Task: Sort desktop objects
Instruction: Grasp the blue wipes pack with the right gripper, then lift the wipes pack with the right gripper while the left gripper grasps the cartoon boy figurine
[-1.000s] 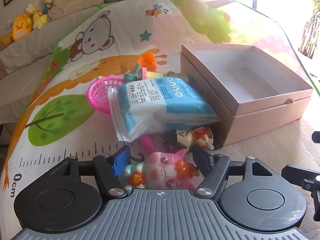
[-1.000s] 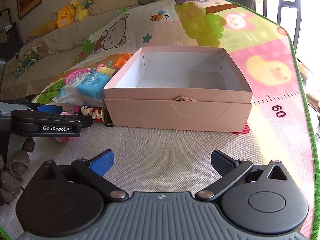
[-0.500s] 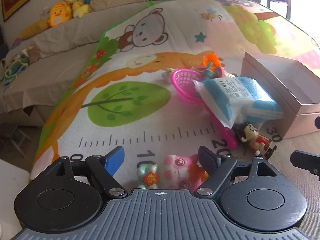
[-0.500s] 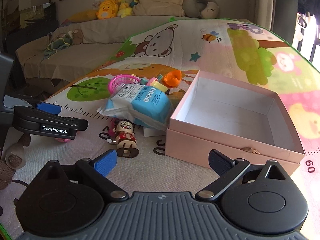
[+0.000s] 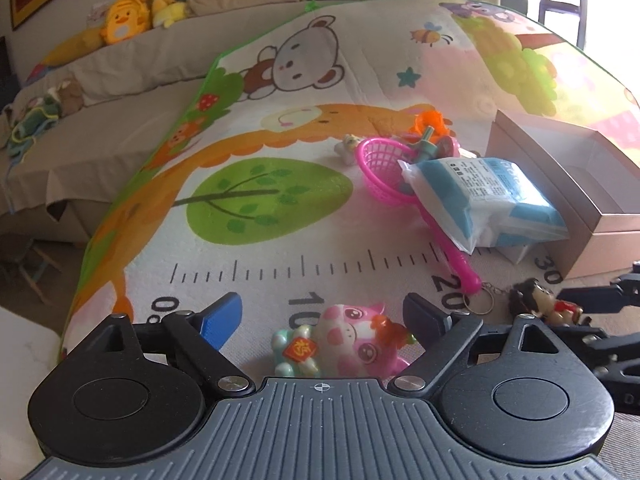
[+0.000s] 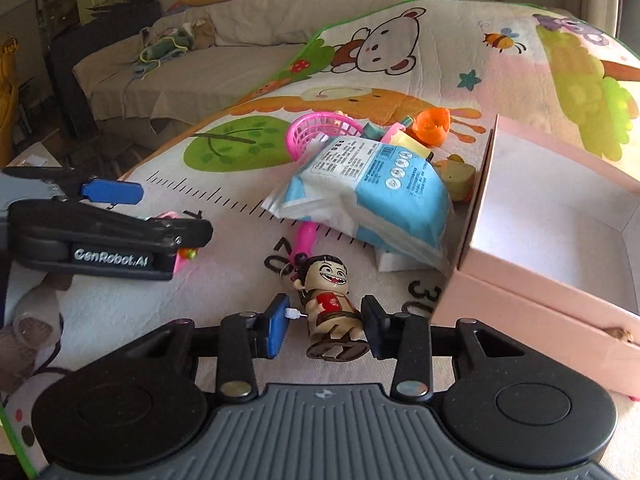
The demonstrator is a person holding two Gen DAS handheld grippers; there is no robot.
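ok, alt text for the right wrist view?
The right tool brackets a small grinning figurine standing on a cartoon play mat, fingers close beside it but not visibly clamped. Right of it sits an open pink box; behind, a blue wipes pack and the left tool.

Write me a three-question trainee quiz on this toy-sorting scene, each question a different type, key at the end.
1. True or false: the open pink cardboard box already holds toys.
2. Multiple choice: the right claw brackets which item? A) blue-and-white tissue pack B) grinning big-headed figurine keychain C) pink plastic net scoop
3. Fill in: the pink pig toy lies between the fingers of the ___ claw.

Key: 1 false; 2 B; 3 left.
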